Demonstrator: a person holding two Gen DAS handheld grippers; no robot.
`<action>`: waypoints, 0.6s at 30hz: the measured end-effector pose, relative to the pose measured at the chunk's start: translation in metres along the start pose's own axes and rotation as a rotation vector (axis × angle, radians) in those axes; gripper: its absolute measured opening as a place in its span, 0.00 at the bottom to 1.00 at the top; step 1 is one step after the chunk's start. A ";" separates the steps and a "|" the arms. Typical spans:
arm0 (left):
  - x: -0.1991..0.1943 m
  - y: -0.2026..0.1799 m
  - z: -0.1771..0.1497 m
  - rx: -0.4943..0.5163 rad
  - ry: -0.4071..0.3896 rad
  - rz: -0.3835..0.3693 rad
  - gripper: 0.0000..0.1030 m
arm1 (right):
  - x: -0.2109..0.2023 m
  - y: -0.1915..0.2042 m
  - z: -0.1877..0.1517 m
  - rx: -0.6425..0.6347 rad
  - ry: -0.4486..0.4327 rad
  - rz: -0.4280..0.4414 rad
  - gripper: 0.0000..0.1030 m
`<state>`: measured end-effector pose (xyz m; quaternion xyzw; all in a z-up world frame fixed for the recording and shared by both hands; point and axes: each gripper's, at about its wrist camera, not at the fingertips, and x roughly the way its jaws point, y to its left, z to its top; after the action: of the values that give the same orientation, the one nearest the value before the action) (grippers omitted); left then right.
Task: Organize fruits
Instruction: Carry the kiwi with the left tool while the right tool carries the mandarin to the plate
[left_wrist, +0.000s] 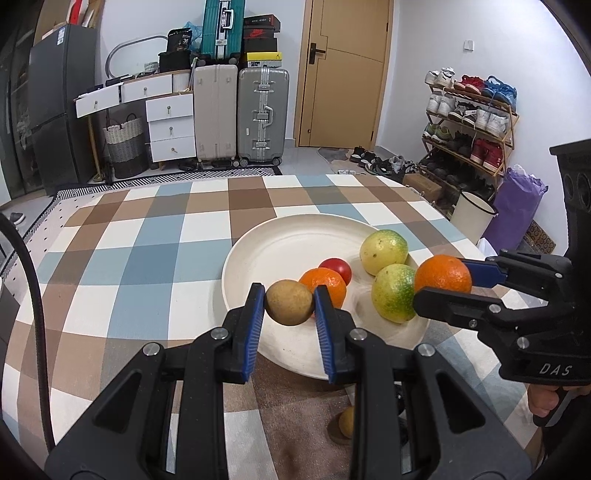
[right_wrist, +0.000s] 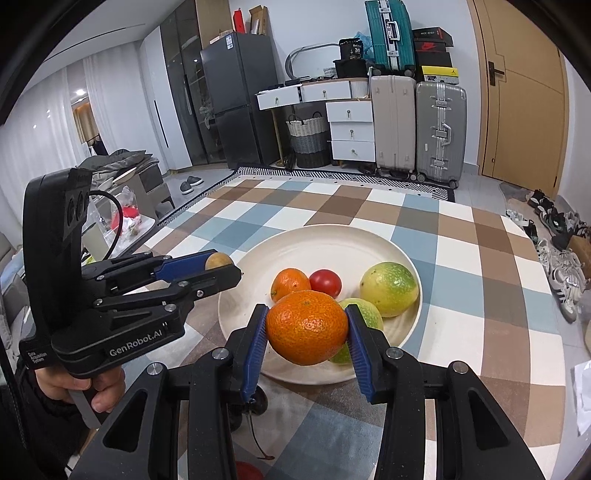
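Observation:
A cream plate (left_wrist: 280, 240) (right_wrist: 332, 243) lies on the checked tablecloth. On it are a small orange (left_wrist: 328, 284) (right_wrist: 290, 282), a red tomato (left_wrist: 338, 267) (right_wrist: 325, 282) and two yellow-green fruits (left_wrist: 384, 251) (left_wrist: 393, 293) (right_wrist: 389, 288). My left gripper (left_wrist: 290, 304) (right_wrist: 221, 267) is shut on a small brown round fruit (left_wrist: 289, 302) (right_wrist: 218, 260), held above the plate's near left rim. My right gripper (right_wrist: 306, 328) (left_wrist: 443, 284) is shut on a large orange (right_wrist: 306, 326) (left_wrist: 443, 275), held above the plate's near right side.
Another small brown fruit (left_wrist: 346, 421) lies on the cloth below my left gripper. Dark cherries with stems (right_wrist: 258, 404) and a red object (right_wrist: 247, 470) lie on the cloth under my right gripper. Suitcases, drawers and a shoe rack (left_wrist: 469, 122) stand beyond the table.

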<state>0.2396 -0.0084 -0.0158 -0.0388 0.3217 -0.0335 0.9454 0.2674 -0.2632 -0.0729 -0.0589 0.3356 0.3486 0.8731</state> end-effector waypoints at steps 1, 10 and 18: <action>0.002 0.001 -0.001 0.000 0.002 0.002 0.24 | 0.002 0.000 0.001 0.002 0.002 0.000 0.41; 0.012 0.006 -0.003 -0.014 0.007 0.015 0.24 | 0.019 0.004 0.003 -0.011 0.017 -0.001 0.41; 0.017 0.006 -0.005 0.006 0.010 0.032 0.24 | 0.032 0.008 0.003 -0.028 0.032 -0.005 0.41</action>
<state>0.2504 -0.0038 -0.0311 -0.0309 0.3267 -0.0196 0.9444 0.2810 -0.2379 -0.0898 -0.0776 0.3447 0.3498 0.8676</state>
